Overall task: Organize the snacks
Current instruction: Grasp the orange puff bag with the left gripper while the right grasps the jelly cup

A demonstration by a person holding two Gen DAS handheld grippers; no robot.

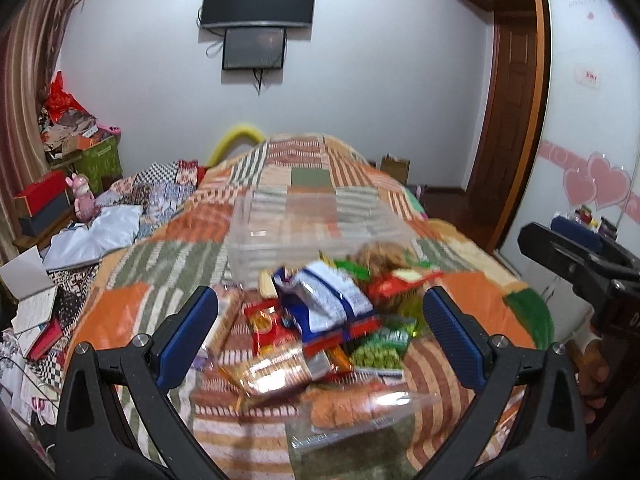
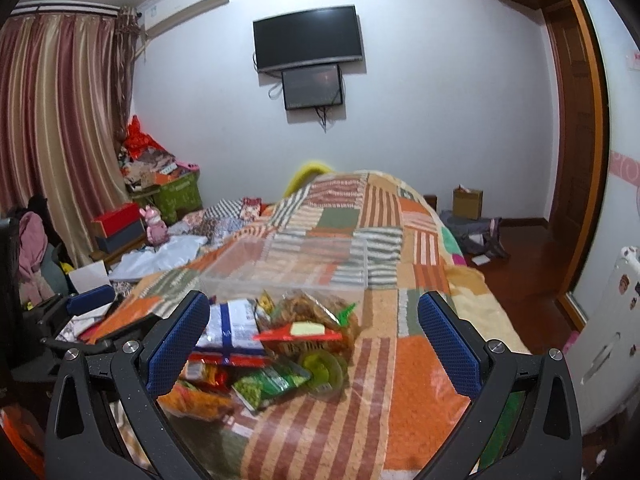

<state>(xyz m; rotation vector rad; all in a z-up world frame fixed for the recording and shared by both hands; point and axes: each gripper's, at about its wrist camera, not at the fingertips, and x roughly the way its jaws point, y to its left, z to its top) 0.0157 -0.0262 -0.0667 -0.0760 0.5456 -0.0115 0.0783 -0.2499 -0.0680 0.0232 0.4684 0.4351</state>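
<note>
Left gripper [image 1: 320, 330]: jaws spread wide, nothing pinched; blue ribbed pads [image 1: 188, 334] on matte black plastic arms. Right gripper [image 2: 314, 344]: likewise spread, empty, dimpled blue pads [image 2: 448, 346].

Snack pile [image 1: 320, 320] heaped on the near end of the bed, between and ahead of both claws. Crinkly foil and film packets: a white-and-blue pouch [image 1: 332, 300], a green pea packet [image 2: 272, 382], a clear bag of brown fried pieces [image 2: 308, 312], a clear sleeve of round biscuits [image 1: 356, 406].

Clear rigid plastic bin [image 1: 308, 224], rectangular, sits just behind the pile, appears empty.

Patchwork quilt [image 2: 380, 216]: woven, striped orange, green and cream squares
</note>
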